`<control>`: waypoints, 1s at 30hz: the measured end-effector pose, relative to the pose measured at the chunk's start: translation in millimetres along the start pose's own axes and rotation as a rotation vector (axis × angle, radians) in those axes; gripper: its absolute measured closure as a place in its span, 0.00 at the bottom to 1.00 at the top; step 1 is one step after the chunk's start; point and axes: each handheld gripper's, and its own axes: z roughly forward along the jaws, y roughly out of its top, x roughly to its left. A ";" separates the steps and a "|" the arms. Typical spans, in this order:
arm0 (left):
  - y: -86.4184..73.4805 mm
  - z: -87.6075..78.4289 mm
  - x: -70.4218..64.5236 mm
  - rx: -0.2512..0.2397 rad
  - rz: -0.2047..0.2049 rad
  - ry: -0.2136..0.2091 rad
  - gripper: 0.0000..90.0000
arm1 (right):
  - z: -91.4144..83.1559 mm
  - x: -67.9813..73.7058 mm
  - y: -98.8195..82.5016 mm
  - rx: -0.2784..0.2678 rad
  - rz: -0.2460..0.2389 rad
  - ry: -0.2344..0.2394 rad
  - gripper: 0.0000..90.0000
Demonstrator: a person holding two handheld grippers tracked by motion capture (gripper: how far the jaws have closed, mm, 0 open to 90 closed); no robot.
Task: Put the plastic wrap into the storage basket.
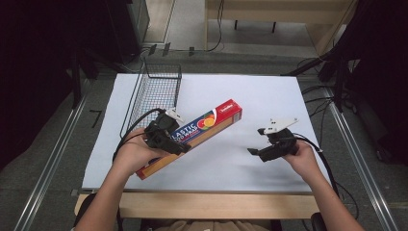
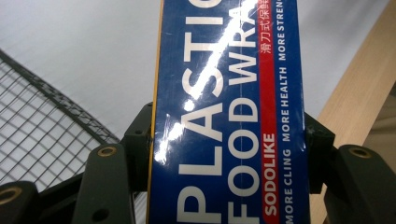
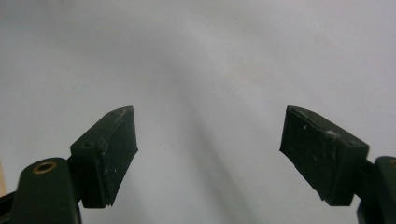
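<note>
The left tool (image 1: 179, 144) is clamped across a long plastic wrap box (image 1: 192, 137), its jaws pressing on the box's two long sides, as the left gripper view shows close up (image 2: 229, 140). In the high view the box lies slanted over the white sheet on the desk (image 1: 250, 96), its red end pointing up and to the right, its lower end beside the person's left hand (image 1: 132, 154). That hand and the tool's body hide part of the box, and whether the box rests on the sheet or is held just clear of it cannot be told. In the left gripper view the box runs off the top and bottom of the picture, so its lettering is cut short.

A wire basket (image 1: 156, 91) stands just behind the left tool, its far rim dark against the floor; its mesh shows in the left gripper view (image 2: 42, 135).

The right tool (image 1: 260, 153), well apart from the box, has its jaws spread wide with nothing between them (image 3: 210, 154), over bare white sheet.
</note>
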 end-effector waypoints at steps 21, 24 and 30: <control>31.6 -19.9 68.5 -0.039 -0.206 0.166 0.45 | 9.9 5.0 -0.3 -0.023 -0.033 0.017 0.22; 32.9 -18.4 81.7 -0.045 -0.256 0.189 0.45 | 12.3 5.2 -0.8 -0.004 -0.040 0.007 0.22; 37.1 -10.5 108.2 -0.043 -0.374 0.282 0.44 | 15.6 7.7 -1.1 0.011 -0.050 0.007 0.22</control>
